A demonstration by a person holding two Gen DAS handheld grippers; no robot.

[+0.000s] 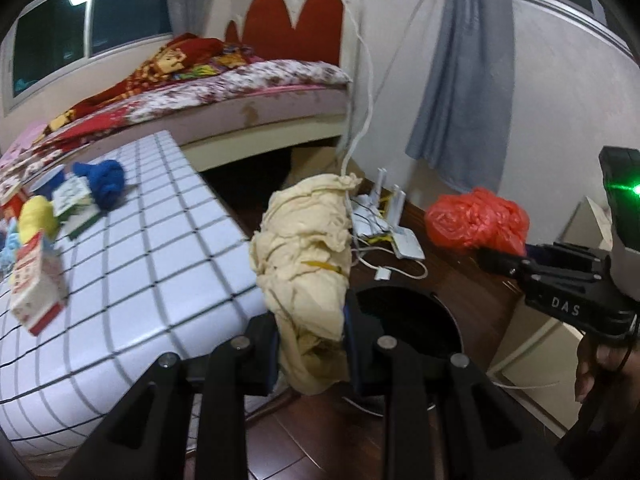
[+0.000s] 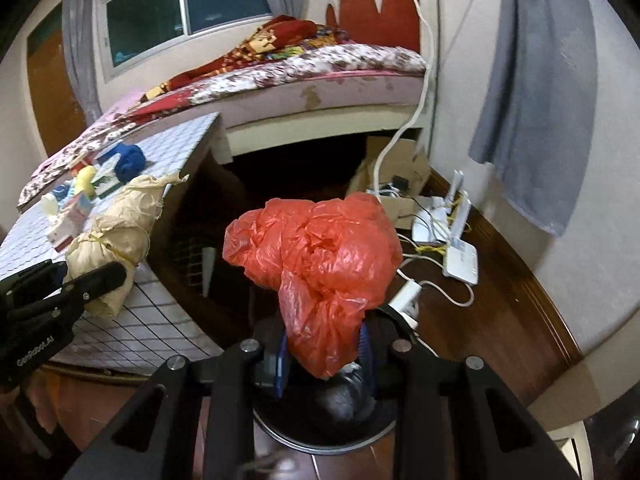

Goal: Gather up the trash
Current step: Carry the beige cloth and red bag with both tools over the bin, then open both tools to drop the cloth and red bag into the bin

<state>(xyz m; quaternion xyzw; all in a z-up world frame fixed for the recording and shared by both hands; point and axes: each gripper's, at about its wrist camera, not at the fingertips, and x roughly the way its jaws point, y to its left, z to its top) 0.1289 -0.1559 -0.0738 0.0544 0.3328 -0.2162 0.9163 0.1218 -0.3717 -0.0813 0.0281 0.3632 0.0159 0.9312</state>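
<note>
My left gripper [image 1: 310, 344] is shut on a crumpled beige paper bundle [image 1: 304, 256] tied with a yellow band, held upright above the round black bin [image 1: 420, 320] on the floor. My right gripper [image 2: 324, 356] is shut on a crumpled red plastic bag [image 2: 320, 256], held over the same bin [image 2: 320, 428]. In the left wrist view the right gripper [image 1: 504, 260] shows at the right with the red bag [image 1: 476, 220]. In the right wrist view the left gripper [image 2: 100, 280] shows at the left with the beige bundle [image 2: 112, 240].
A white gridded table [image 1: 160, 240] at the left holds a blue yarn ball [image 1: 104, 180], a yellow object [image 1: 38, 216] and small boxes [image 1: 36, 284]. A bed [image 1: 240, 96] stands behind. White routers and cables [image 1: 384, 220] lie on the dark wooden floor. A grey curtain [image 1: 460, 80] hangs at the right.
</note>
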